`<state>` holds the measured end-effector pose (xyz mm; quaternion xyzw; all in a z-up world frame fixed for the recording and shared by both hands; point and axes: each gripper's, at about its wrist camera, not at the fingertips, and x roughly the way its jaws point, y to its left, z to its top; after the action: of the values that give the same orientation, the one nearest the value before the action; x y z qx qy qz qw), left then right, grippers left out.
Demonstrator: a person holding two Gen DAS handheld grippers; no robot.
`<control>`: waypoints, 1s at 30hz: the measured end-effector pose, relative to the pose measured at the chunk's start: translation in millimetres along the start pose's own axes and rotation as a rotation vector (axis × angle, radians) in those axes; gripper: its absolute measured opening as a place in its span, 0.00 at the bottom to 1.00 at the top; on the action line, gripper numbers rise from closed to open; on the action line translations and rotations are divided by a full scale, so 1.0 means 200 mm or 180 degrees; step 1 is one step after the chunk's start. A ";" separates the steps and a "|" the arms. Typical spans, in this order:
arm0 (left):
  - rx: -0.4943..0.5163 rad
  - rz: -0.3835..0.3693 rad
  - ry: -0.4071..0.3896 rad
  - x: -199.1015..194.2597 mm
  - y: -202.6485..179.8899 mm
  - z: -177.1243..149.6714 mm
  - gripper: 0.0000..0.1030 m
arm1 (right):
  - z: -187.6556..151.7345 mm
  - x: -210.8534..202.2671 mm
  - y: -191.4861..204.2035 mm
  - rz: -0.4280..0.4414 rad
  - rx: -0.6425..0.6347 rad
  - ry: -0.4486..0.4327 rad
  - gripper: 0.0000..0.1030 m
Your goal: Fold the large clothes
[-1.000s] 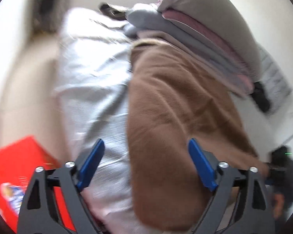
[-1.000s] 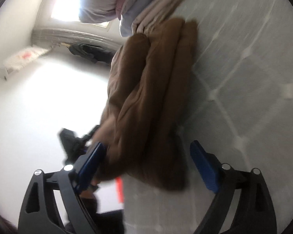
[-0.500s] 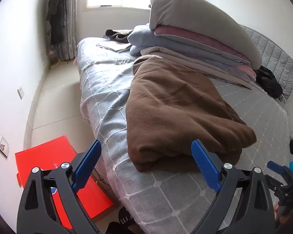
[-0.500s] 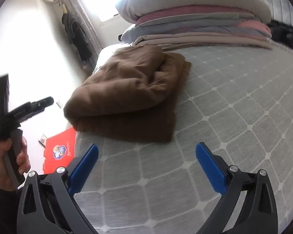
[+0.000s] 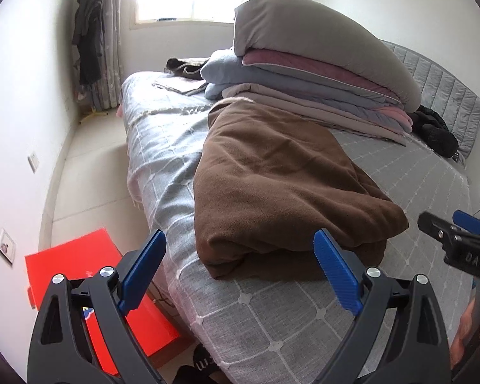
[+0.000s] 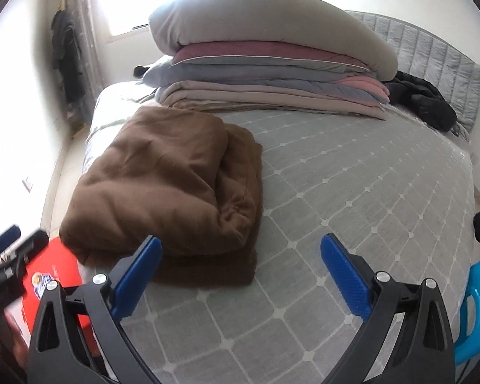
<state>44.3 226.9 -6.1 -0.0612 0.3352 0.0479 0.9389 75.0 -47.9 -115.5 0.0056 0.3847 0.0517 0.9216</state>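
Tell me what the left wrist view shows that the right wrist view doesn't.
Only the left wrist view: the wall socket, a dark shoe on the floor, and the flat cloth at the bed's far corner. Only the right wrist view: a blue plastic chair. Both: the folded brown blanket on the grey bed, the bedding stack, the red box, the black jacket, each gripper's open jaws.

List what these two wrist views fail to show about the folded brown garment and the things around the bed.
- Brown garment: its underside and inner layers are hidden by its own folds in both views.
- Red box: partly covered by the left tool in the left view; its print is blurred in the right view.
- Blue chair: cut off by the right view's edge.
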 end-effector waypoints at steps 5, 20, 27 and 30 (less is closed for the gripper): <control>0.0110 0.0026 -0.0042 -0.01 -0.04 0.00 0.87 | -0.02 -0.01 0.05 -0.0066 -0.0092 -0.0058 0.93; 0.0139 0.0045 -0.0135 -0.04 -0.05 0.01 0.87 | -0.01 0.00 0.10 -0.0031 -0.0097 -0.0064 0.93; 0.0139 0.0049 -0.0136 -0.05 -0.06 0.01 0.87 | 0.00 -0.01 0.11 -0.0028 -0.0104 -0.0069 0.93; 0.0141 0.0044 -0.0131 -0.05 -0.06 0.01 0.87 | 0.00 -0.01 0.11 -0.0040 -0.0119 -0.0060 0.93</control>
<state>39.8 215.4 2.2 -0.0371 0.3172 0.0483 0.9464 71.5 -25.5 -113.5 -0.0135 0.3749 0.0530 0.9254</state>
